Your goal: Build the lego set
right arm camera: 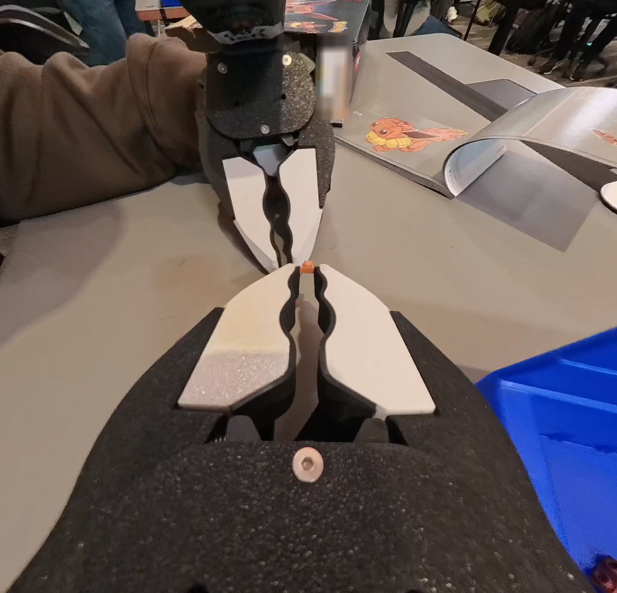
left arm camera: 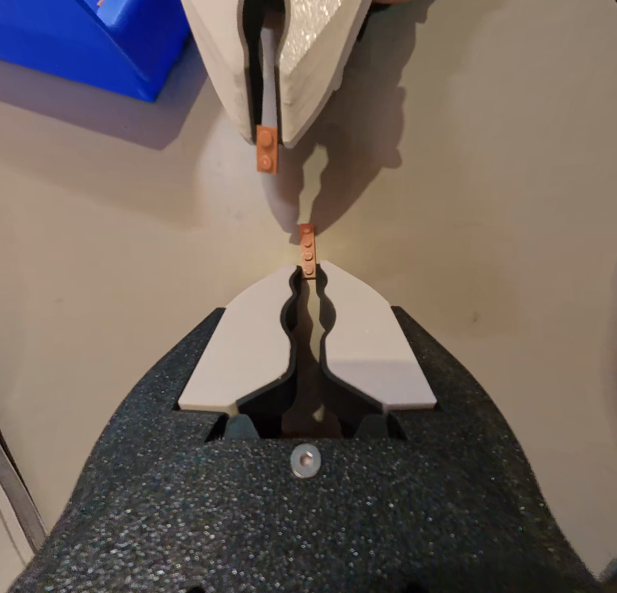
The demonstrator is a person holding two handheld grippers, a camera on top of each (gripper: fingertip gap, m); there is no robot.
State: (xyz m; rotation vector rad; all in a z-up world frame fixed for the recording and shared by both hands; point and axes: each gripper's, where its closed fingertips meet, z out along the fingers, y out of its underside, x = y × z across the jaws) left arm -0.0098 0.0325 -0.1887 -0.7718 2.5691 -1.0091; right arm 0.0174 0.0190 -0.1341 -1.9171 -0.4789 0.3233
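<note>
**Two grippers, two orange plates, tip to tip**

The left gripper (left arm camera: 307, 270) clamps one end of a long orange studded plate (left arm camera: 307, 251), which juts forward over the beige table (left arm camera: 117, 243). Facing it from above, the right gripper (left arm camera: 267, 139) pinches a shorter orange plate (left arm camera: 266, 154) — studs toward the camera, its lower end sticking out past the fingertips. The two plates are near each other but apart. A blue bin (left arm camera: 83, 36) sits at upper left.

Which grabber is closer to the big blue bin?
The right gripper, holding a short orange plate, sits just beside the blue bin. The left gripper is farther off.
</note>
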